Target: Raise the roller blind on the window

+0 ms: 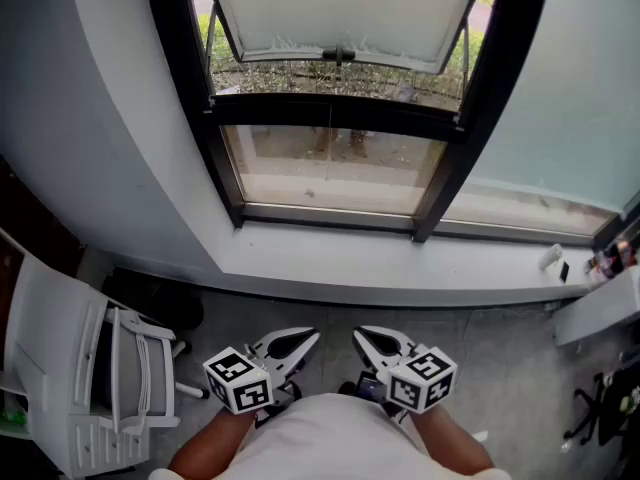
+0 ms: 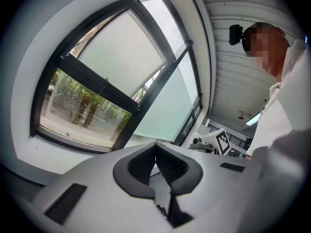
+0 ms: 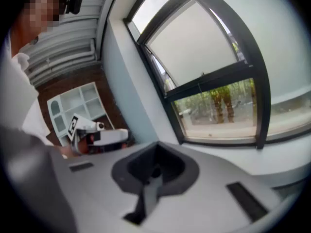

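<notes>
The pale roller blind [image 1: 340,8] hangs over the upper part of the black-framed window [image 1: 330,113]. Its bottom bar sits above the lower pane, through which I see ground and plants outside. Both grippers are held low, close to the person's body and well short of the window. My left gripper [image 1: 312,336] is shut with nothing in it, and my right gripper [image 1: 358,335] is shut and empty too. In the left gripper view the closed jaws [image 2: 155,144] point toward the blind [image 2: 121,47]. The right gripper view shows closed jaws [image 3: 155,145] below the blind [image 3: 199,42].
A white windowsill [image 1: 400,268] runs below the window, with a small white object [image 1: 550,258] at its right end. A frosted pane [image 1: 570,98] stands to the right. A white shelf unit [image 1: 90,378] stands at the lower left, and a desk edge [image 1: 600,313] at the right.
</notes>
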Available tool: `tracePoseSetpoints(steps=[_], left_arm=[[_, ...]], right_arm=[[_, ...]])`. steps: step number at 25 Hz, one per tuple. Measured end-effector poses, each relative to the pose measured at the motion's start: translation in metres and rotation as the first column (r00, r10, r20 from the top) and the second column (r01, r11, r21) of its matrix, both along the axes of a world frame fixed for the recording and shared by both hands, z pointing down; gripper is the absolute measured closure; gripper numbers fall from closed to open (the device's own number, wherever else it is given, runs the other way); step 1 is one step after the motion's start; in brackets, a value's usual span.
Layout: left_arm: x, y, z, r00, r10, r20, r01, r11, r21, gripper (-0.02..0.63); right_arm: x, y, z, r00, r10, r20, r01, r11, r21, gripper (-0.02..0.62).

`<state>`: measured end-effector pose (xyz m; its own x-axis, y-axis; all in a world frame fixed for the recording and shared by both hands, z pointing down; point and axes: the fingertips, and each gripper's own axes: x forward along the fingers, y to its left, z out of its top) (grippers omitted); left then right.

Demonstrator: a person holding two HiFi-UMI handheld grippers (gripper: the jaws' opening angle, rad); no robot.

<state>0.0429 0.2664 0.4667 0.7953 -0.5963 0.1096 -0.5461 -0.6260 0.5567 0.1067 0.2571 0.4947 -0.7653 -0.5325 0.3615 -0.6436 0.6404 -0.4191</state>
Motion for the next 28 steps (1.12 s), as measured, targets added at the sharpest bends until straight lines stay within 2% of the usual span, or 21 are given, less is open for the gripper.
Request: tracePoseSetpoints(steps=[8,16,22,28], left_arm=[[-0.015,-0.013,-0.003,1.000,-0.024,0.014,0.024,1.000,-0.002,0.584],[-0.031,-0.012,0.001,0.998,-0.007,0.066,0.006,1.000,0.013,0.583],[-0.048,-0.017,0.008,0.997,-0.002,0.078,0.002,1.000,-0.003,0.583],[-0.072,-0.023,0.010,0.997,0.013,0.081,-0.012,1.000,-0.012,0.583]], right_arm=[[-0.015,-0.009,-0.003,1.000,-0.020,-0.018,0.020,1.000,0.008,0.574],[-0.033,-0.016,-0.006,0.999,0.005,-0.041,-0.002,0.999,0.053,0.573],[-0.044,-0.022,-0.002,0.999,0.044,-0.021,-0.044,0.999,0.014,0.568],[-0.062,-0.027,0.004,0.997,0.066,-0.034,-0.066,0.998,-0.004,0.525]])
